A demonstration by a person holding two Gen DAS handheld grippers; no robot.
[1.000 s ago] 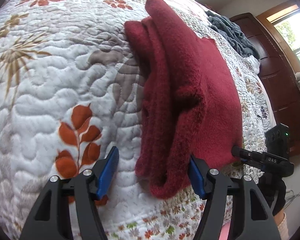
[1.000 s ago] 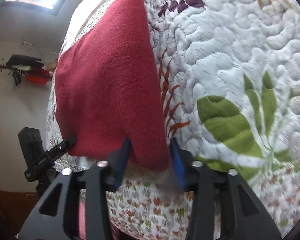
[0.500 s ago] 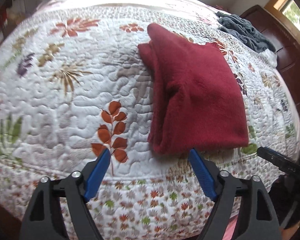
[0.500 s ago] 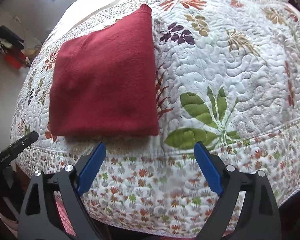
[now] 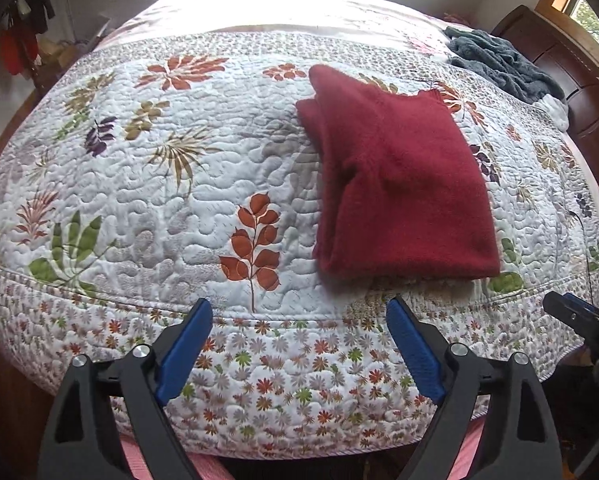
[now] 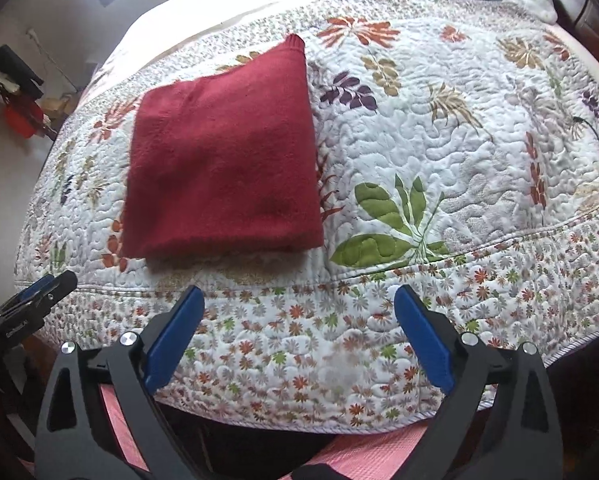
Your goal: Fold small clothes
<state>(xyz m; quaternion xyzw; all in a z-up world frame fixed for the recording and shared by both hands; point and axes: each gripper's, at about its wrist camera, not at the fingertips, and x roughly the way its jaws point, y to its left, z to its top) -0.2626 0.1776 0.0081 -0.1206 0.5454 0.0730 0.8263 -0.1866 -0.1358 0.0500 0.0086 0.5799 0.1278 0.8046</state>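
Note:
A dark red knitted garment (image 5: pixel 399 184) lies folded into a flat rectangle on the floral quilt (image 5: pixel 171 184), near the bed's front edge. In the right wrist view the same red garment (image 6: pixel 223 160) sits left of centre on the quilt (image 6: pixel 439 160). My left gripper (image 5: pixel 299 320) hangs open below the bed's edge, apart from the cloth, with nothing between its blue pads. My right gripper (image 6: pixel 299 308) is also open and empty, drawn back off the bed. The tip of the right gripper (image 5: pixel 575 316) shows at the left view's right edge.
A grey-blue bundle of cloth (image 5: pixel 503 60) lies at the far right of the bed, beside a dark wooden headboard (image 5: pixel 571 80). Red items (image 6: pixel 23 120) and clutter stand on the floor beyond the bed. Pink fabric (image 6: pixel 363 452) shows beneath the grippers.
Both grippers pulled back from the garment toward the bed's front edge. The right gripper, shut on the red cloth's corner a second ago, opened and let go; the garment now lies flat.

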